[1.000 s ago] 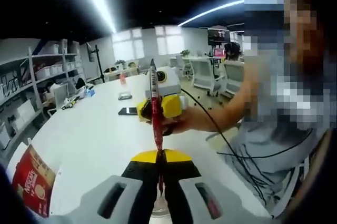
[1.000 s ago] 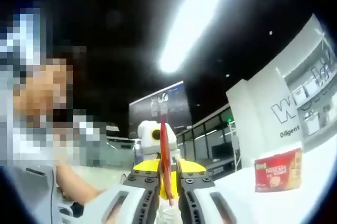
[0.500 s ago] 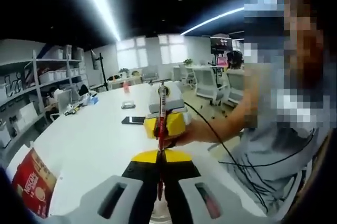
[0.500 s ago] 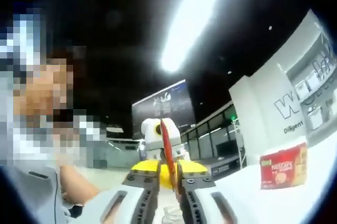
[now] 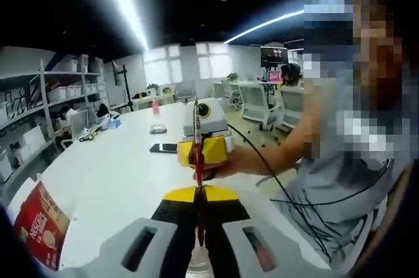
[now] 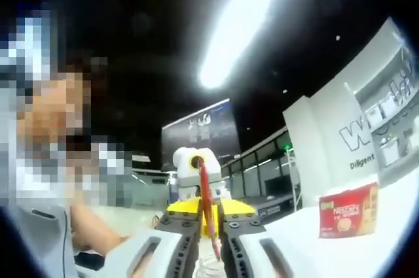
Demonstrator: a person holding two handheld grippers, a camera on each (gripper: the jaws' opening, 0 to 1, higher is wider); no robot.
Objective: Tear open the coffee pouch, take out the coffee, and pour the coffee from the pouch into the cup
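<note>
A: Which step is this?

B: The tear, I'd judge. Both grippers are clamped on one red coffee stick pouch [image 5: 196,160], seen edge-on. The left gripper [image 5: 198,194] has its jaws closed on the lower end, and the pouch rises straight ahead from them to the right gripper [image 5: 203,150], held just beyond with a person's hand behind it.

A: And from the other side?

B: In the right gripper view, the right gripper [image 6: 209,216] is pinched narrow on the same coffee stick pouch [image 6: 207,203]. The left gripper [image 6: 191,168] sits directly ahead, close behind the strip.

A: Is the pouch open?

B: I cannot tell; the edge-on view hides any tear.

A: The cup?

B: A clear rim low between the jaws, the cup [image 5: 197,266], directly beneath the pouch.

A: What does the next move call for?

B: Probably pulling the two grips apart across the strip while staying above the cup.

A: Anything else nearby?

B: A red Nescafé box [image 5: 40,227] stands off to the left gripper's left on the white table [image 5: 118,173].
</note>
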